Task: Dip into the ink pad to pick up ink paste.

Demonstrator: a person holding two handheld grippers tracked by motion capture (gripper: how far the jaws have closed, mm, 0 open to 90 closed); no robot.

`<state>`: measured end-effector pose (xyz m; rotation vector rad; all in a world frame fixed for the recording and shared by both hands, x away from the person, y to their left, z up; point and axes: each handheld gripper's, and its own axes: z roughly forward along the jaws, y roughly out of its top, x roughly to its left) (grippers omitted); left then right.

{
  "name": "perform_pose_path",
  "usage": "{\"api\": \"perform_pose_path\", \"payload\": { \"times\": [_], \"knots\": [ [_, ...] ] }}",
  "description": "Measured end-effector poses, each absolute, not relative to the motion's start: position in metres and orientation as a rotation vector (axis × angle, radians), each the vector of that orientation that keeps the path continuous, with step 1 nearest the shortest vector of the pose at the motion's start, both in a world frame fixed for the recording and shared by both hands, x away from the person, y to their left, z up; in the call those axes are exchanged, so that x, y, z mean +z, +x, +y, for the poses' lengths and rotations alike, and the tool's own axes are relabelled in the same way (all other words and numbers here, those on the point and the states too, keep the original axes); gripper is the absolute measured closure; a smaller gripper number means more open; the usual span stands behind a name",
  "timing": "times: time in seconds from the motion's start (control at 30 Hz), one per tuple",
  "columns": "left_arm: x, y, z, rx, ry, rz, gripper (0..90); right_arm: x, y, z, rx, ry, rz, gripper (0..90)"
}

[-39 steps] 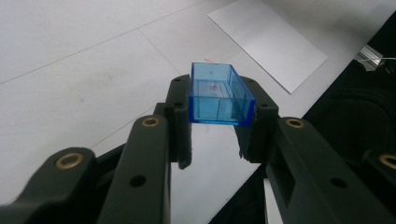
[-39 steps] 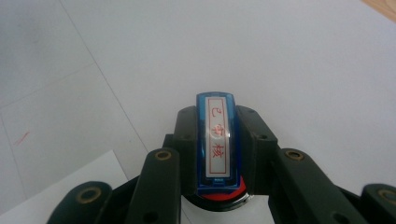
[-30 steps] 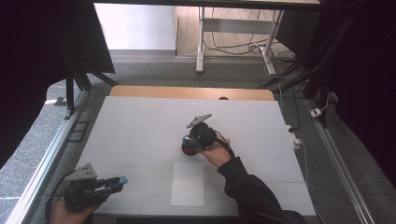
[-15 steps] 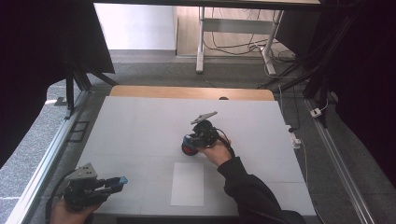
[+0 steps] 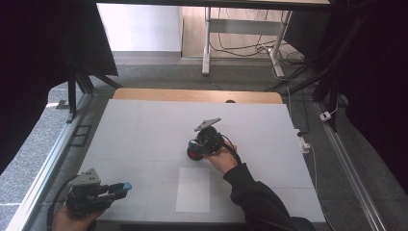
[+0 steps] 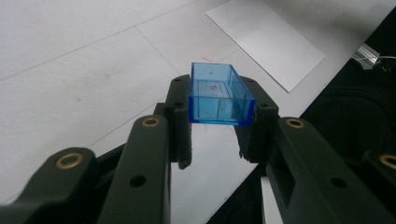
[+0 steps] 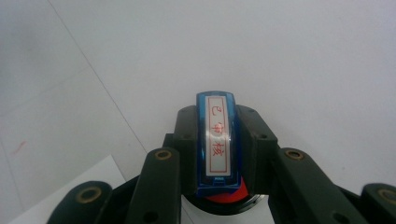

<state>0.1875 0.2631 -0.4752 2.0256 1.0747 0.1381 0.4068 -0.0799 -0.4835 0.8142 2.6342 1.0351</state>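
Observation:
In the left gripper view my left gripper (image 6: pixel 219 100) is shut on a clear blue plastic cap (image 6: pixel 219 93), open side up. The high view shows that left gripper (image 5: pixel 122 186) and cap (image 5: pixel 127 185) low over the table's near left corner. My right gripper (image 7: pixel 217 126) is shut on a blue stamp (image 7: pixel 216 140) with a white label bearing red characters. It is held just above a round red ink pad (image 7: pixel 229 196) in a black case. In the high view the right gripper (image 5: pixel 196 146) stands over the ink pad (image 5: pixel 194 155) at mid-table.
A white sheet of paper (image 5: pixel 193 189) lies flat near the front edge, between the two hands. The white table (image 5: pixel 144 130) ends in a wooden strip (image 5: pixel 192 95) at the far side. Metal rails run along both sides, with cables on the floor beyond.
The right gripper with the stamp has shifted slightly to the right by the ink pad. The left gripper has barely moved.

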Motion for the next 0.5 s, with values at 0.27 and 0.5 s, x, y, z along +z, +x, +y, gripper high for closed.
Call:
{"api": "perform_pose_path", "payload": {
  "times": [0.27,0.5],
  "knots": [
    [-0.4752,0.1875,0.2641,0.131,2.014,1.077,68.2,-0.4836,0.4075,-0.0822,1.055,0.804,2.644,71.3],
    [-0.4752,0.1876,0.2652,0.128,2.007,1.075,68.2,-0.4829,0.4073,-0.0831,1.061,0.802,2.64,71.2]
  ]
}}
